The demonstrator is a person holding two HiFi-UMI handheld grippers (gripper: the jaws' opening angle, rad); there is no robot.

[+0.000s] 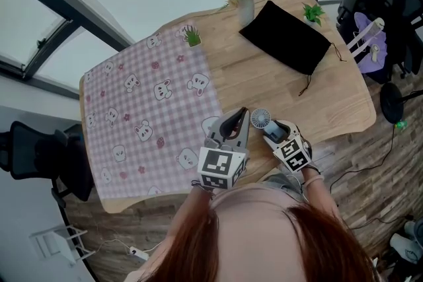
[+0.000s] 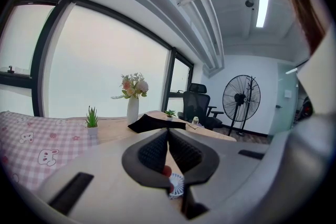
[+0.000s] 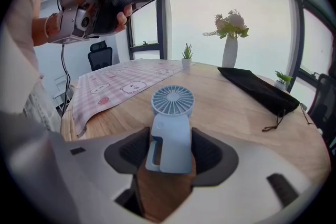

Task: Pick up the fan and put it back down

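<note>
- The bench (image 1: 284, 86) is pale wood with rounded corners. A pink gingham cloth (image 1: 142, 102) printed with small cartoon animals covers its left part.
- Tall windows (image 2: 105, 65) in dark frames show a pale sky. On the far side of the bench are a black office chair (image 2: 198, 99) and a black pedestal fan (image 2: 241, 98). The floor (image 1: 370, 175) is wood plank.
- Each gripper carries a cube (image 1: 221, 167) with black-and-white square markers (patterns only, no lettering).
- At the far end of the bench are a white vase (image 1: 246, 10) of pastel flowers, a flat black drawstring pouch (image 1: 284, 37) and two small green potted plants (image 1: 192, 35).
- The handheld fan (image 3: 170, 128) is smooth light-blue plastic. It has a round slatted grille and a blocky body with a loop at one side. It is on bare wood near the bench's front edge, just right of the cloth.
- The right gripper (image 3: 170, 149) has its jaws wide with the fan's body between them. The ribbed black pads are just beside the fan's sides, and no squeeze shows.
- The left gripper (image 2: 168, 136) is above the bench just left of the fan, with its jaws closed together on nothing.
</note>
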